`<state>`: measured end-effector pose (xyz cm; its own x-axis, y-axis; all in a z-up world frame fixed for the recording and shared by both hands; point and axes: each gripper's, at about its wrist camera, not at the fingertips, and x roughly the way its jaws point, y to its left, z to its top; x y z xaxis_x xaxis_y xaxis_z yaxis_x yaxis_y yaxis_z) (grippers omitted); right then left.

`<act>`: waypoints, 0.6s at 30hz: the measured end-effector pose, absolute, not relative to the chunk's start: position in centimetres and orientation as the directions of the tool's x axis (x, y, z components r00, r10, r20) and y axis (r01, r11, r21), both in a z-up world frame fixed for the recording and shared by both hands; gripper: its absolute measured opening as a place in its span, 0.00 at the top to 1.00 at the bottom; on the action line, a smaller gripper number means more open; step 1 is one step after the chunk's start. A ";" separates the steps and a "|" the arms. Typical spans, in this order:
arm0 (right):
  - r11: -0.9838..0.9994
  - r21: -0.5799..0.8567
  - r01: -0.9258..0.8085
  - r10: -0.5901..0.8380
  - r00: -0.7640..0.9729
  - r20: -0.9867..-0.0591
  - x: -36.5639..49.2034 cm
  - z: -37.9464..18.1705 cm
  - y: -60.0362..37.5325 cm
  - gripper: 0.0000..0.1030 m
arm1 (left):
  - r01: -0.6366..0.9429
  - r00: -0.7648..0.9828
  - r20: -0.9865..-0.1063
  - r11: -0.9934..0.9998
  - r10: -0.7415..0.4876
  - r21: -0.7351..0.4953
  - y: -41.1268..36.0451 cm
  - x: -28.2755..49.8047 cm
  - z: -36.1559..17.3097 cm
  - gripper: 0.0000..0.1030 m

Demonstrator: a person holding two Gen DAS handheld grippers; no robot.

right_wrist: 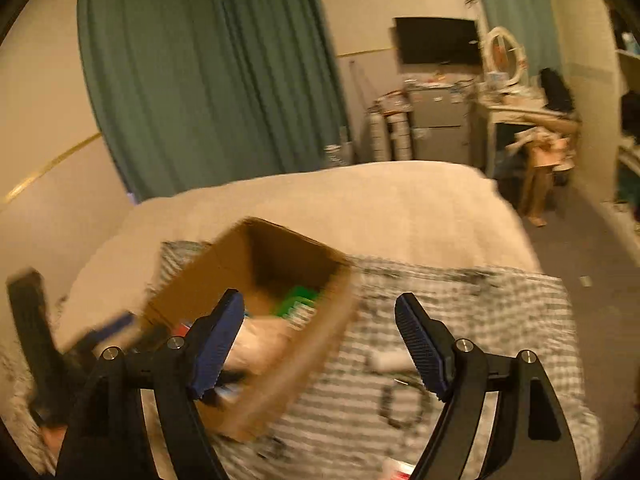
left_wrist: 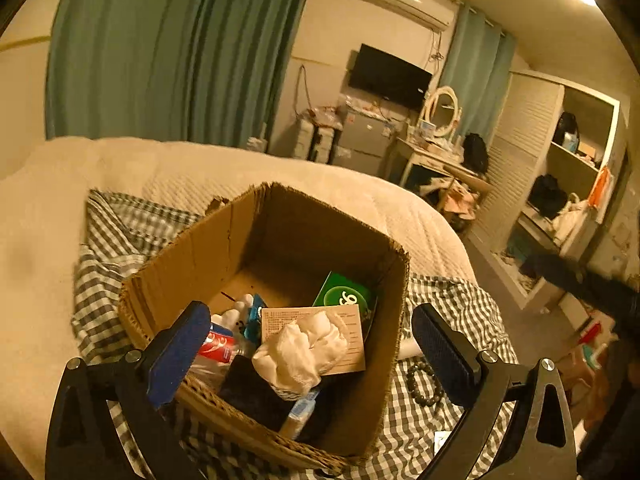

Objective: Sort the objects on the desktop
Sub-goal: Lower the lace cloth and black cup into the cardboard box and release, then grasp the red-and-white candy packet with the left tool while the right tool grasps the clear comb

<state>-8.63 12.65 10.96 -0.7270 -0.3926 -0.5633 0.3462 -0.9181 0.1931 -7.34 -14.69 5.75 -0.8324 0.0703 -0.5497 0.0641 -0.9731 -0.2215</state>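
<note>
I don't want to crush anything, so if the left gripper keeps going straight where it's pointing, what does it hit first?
Most likely the crumpled white cloth heaped on top inside the cardboard box. The left gripper, open, frames it directly, though depth is hard to judge.

A warm yellowish light fills a bedroom with pale cream walls [left_wrist: 332,20]. Long teal pleated curtains [left_wrist: 172,52] hang at the left, and a narrower teal curtain [left_wrist: 476,64] hangs further right. A white wall-mounted air conditioner [left_wrist: 406,0] sits high above a black flat-screen television [left_wrist: 388,76]. Below the television stands a grey drawer cabinet [left_wrist: 362,144], beside a white dressing table [left_wrist: 428,156] with an oval white-framed mirror [left_wrist: 442,110]. A white louvred-door wardrobe [left_wrist: 524,148] with open shelves stands at the right. A cream quilted bed cover [right_wrist: 360,208] spreads across the foreground, and the grey floor [right_wrist: 580,256] runs past it.
</note>
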 end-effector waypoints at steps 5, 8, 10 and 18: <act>-0.969 0.086 0.230 -0.235 -0.771 -0.591 -4.4 7.1 18.8 0.24 | -0.028 -0.801 -0.580 -0.977 0.149 -0.212 -11.2 -6.4 6.0 0.00; -0.986 0.030 0.162 -0.145 -0.771 -0.621 -3.5 3.5 21.7 0.24 | -0.048 -0.788 -0.595 -0.980 0.158 -0.195 -8.8 -6.0 5.5 0.00; -0.989 0.033 0.143 -0.129 -0.742 -0.658 -4.6 1.8 22.8 0.24 | -0.039 -0.780 -0.609 -0.983 0.142 -0.180 -7.1 -6.0 4.9 0.00; -0.982 0.148 0.118 -0.187 -0.731 -0.656 -7.5 0.7 25.4 0.24 | -0.023 -0.762 -0.633 -0.983 0.136 -0.183 -2.3 -5.7 1.2 0.00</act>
